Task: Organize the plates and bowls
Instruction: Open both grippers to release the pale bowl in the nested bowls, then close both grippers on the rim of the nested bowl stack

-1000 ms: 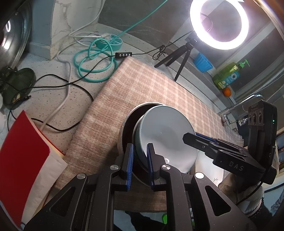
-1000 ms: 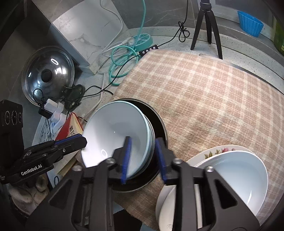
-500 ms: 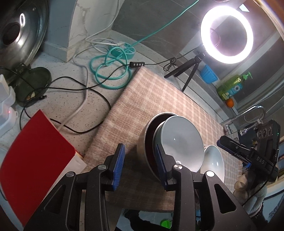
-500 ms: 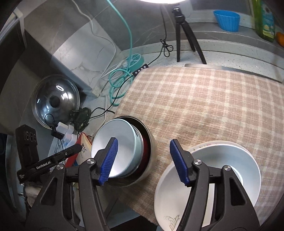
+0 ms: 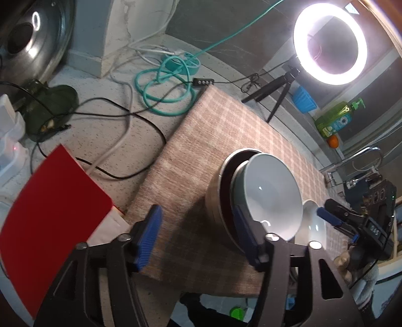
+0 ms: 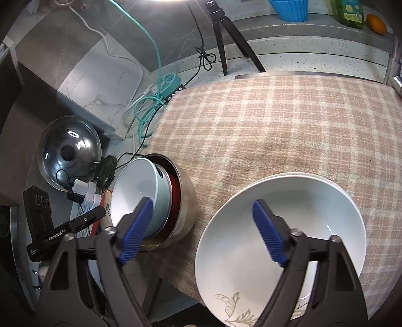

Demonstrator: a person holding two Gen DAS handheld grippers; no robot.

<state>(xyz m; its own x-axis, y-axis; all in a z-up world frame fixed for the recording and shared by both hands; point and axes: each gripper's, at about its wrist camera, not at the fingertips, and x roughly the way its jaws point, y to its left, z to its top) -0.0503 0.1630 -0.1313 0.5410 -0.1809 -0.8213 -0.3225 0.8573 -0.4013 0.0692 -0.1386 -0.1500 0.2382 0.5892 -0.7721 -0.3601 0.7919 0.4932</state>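
Observation:
A pale blue-white bowl (image 5: pixel 270 196) leans tilted inside a steel bowl with a dark red inside (image 5: pixel 217 198) on the plaid cloth (image 5: pixel 221 130); both also show in the right wrist view, the pale bowl (image 6: pixel 137 186) and the steel bowl (image 6: pixel 184 198). A large white bowl (image 6: pixel 284 226) sits on a flower-patterned plate (image 6: pixel 236 315) at the cloth's near right. My left gripper (image 5: pixel 198 231) is open and empty, just left of the steel bowl. My right gripper (image 6: pixel 203 231) is open and empty, above the gap between the two stacks.
A red book (image 5: pixel 50 201) lies left of the cloth. Cables and a teal cord (image 5: pixel 163 85) cover the counter. A pot lid (image 6: pixel 69 156) leans at the wall. A ring light on a tripod (image 5: pixel 329 45), a blue cup (image 6: pixel 287 10), a soap bottle and a faucet stand behind.
Both grippers were shut on the pale bowl's rim one second ago. They have opened, let go and drawn back; the bowl now rests tilted in the steel bowl.

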